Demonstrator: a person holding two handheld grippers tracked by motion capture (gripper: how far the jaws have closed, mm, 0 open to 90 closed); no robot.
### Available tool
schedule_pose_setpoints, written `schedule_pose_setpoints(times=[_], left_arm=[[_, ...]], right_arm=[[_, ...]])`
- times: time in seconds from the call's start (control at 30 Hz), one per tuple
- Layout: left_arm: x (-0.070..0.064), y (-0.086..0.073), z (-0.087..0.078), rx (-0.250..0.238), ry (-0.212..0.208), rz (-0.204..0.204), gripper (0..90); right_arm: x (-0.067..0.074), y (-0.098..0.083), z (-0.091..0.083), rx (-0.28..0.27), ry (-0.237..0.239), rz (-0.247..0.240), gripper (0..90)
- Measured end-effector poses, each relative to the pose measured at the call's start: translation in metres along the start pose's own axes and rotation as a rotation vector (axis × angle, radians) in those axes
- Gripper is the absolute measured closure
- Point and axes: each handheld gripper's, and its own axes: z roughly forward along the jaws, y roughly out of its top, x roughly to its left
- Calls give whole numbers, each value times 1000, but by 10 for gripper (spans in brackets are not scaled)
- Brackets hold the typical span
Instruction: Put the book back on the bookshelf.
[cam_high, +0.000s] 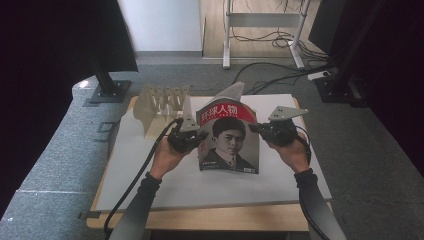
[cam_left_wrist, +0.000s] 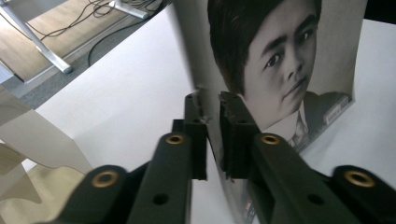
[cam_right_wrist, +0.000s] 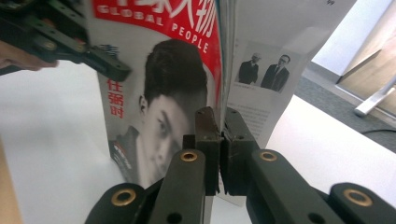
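With your left gripper (cam_high: 199, 136) and right gripper (cam_high: 254, 128) both clenched on the magazine (cam_high: 228, 140) near the tabletop's (cam_high: 150, 165) far edge, pulling apart could tear its thin cover.

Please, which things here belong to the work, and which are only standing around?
In use:
magazine
left gripper, shut on its left edge
right gripper, shut on its right edge

Idle:
white slotted rack
table

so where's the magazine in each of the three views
high view: magazine stands upright mid-table, a gripper on each side edge.
left gripper view: upper right, its edge pinched between the near fingers.
right gripper view: centre, cover at left, inner pages at right.
shared landmark: the portrait on the cover.
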Motion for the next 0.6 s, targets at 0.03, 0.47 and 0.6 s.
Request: schedule_pose_setpoints(times=[0.03, 0.47, 0.6], left_arm=[[-1, 0, -2, -12, 6, 18, 846], [5, 15, -28, -51, -69, 14, 711], [3, 18, -18, -11, -70, 5, 756]], right_arm=[[0, 1, 1, -1, -18, -3, 854], [5, 0, 9, 0, 5, -30, 844], [3, -1, 6, 1, 13, -28, 837]])
